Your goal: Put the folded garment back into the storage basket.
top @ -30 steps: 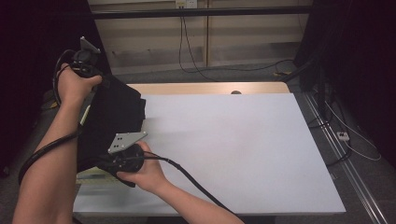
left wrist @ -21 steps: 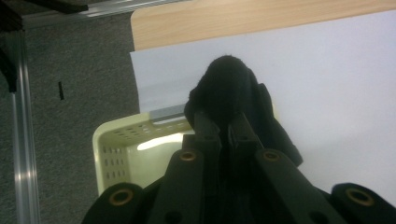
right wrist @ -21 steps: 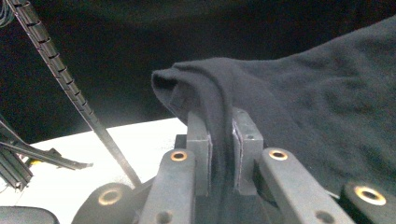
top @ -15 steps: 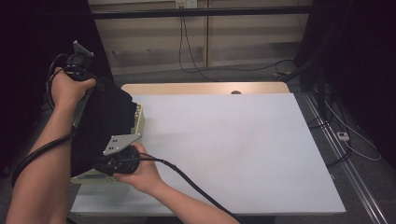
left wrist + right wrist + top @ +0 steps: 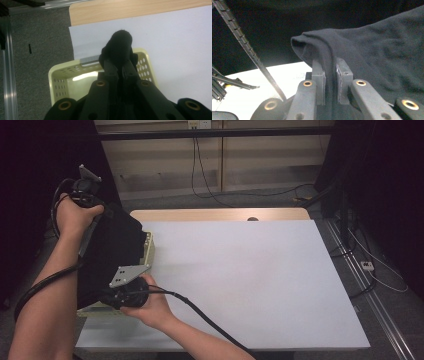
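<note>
Black garment (image 5: pixel 112 252) strung up between both grippers, hanging over pale yellow perforated basket (image 5: pixel 148 251) at left edge of white surface (image 5: pixel 240 280). Left gripper (image 5: pixel 119 62) raised high at far left, jaws pinched tight on bunched bit of cloth. Right gripper (image 5: pixel 330 72) lower, near front of basket, jaws clamped on folded edge. Garment hides most of basket from above. Wooden strip (image 5: pixel 220 214) along back edge, cables (image 5: pixel 200 170) on floor behind, rest of surface bare.

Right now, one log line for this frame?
left gripper: shut on black cloth | right gripper: shut on black cloth | cloth above yellow basket | phase: lifting
</note>
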Demonstrator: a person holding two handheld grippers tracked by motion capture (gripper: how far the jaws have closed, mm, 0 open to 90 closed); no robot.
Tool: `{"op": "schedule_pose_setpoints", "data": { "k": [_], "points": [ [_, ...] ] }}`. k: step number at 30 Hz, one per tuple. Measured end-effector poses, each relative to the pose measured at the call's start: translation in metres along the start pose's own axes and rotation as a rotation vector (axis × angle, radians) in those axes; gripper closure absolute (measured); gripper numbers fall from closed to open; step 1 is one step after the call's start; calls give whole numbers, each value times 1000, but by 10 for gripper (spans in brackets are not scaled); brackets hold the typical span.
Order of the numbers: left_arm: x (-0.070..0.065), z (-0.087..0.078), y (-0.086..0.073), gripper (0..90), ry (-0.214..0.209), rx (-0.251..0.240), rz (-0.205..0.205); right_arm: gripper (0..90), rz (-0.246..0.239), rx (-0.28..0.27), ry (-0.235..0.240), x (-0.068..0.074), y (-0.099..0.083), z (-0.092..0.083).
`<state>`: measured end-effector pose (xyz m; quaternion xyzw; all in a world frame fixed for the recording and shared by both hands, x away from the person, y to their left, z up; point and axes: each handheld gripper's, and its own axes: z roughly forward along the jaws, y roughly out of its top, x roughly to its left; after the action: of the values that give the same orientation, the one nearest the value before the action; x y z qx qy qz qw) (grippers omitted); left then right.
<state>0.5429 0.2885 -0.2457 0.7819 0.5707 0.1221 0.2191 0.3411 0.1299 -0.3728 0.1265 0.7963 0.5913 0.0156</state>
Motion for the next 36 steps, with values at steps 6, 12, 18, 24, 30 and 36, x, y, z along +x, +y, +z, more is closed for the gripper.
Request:
{"op": "schedule_pose_setpoints", "data": {
  "k": [6,12,18,24,30,36],
  "points": [
    [7,12,-6,855,7,-1,-18,806,17,10,5,0,-4,7],
    [17,20,-13,854,22,5,-37,804,23,29,12,-1,-6,16],
    [29,33,-25,569,74,-43,-13,399,41,70,-18,-2,3,25],
    [26,42,-37,449,51,-48,34,303,66,94,-100,-18,6,-18],
    [21,52,-45,389,19,-37,58,282,64,134,-209,-40,-6,-71],
    [12,67,-54,357,-10,-38,73,274,81,181,-276,-56,-28,-112]
  ]
}}
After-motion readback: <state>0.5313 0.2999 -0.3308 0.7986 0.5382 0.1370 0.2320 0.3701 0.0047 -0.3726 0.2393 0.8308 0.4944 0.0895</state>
